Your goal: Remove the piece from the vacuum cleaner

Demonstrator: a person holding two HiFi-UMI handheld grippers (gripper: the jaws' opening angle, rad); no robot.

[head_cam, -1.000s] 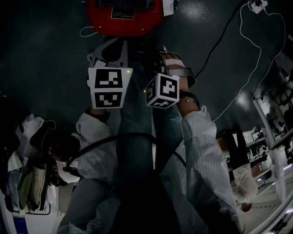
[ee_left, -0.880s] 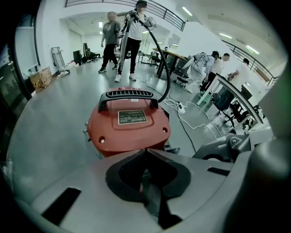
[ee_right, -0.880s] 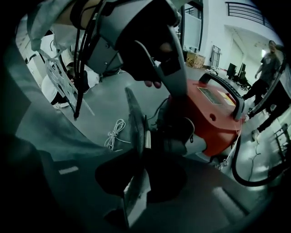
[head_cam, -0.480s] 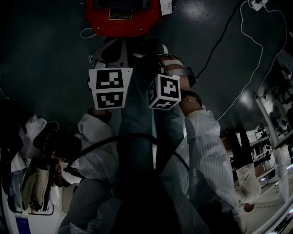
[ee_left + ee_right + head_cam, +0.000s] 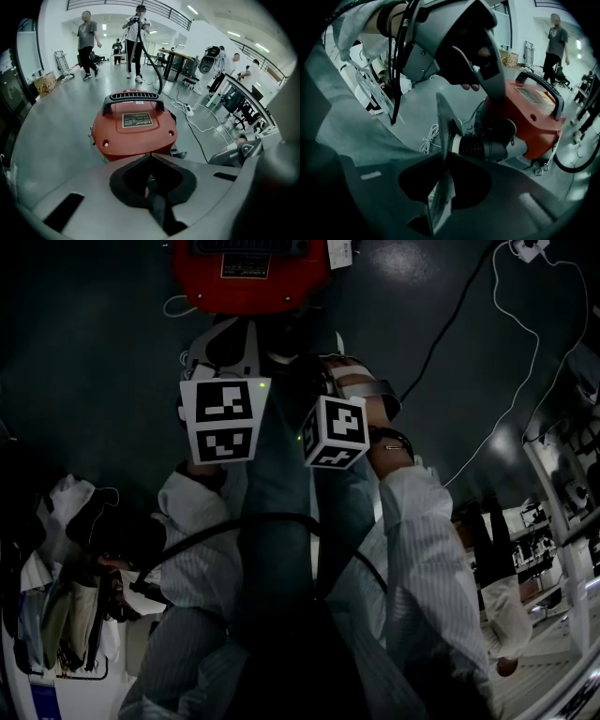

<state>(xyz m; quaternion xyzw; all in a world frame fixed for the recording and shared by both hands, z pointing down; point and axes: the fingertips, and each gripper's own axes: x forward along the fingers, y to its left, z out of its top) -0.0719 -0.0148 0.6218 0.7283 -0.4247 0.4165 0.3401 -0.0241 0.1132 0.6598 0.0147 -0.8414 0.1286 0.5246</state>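
Right tongs (image 5: pixel 444 158) just closed, gripping thin grey piece (image 5: pixel 442 124) by red vacuum cleaner (image 5: pixel 534 117); left tongs (image 5: pixel 149 157) pinched together.

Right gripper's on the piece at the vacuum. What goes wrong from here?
1. Right gripper has just closed on the thin piece edge-on; it may slip out on the pull.
2. Left gripper looks shut on nothing, so the vacuum seems unbraced and may drag along.

The vacuum cleaner (image 5: pixel 251 282) is red with a black handle (image 5: pixel 133 97), floor (image 5: pixel 94 334) dark grey, marker cubes (image 5: pixel 221 418) black-and-white squares, sleeves (image 5: pixel 422 540) white pinstriped, piece (image 5: pixel 445 126) grey.
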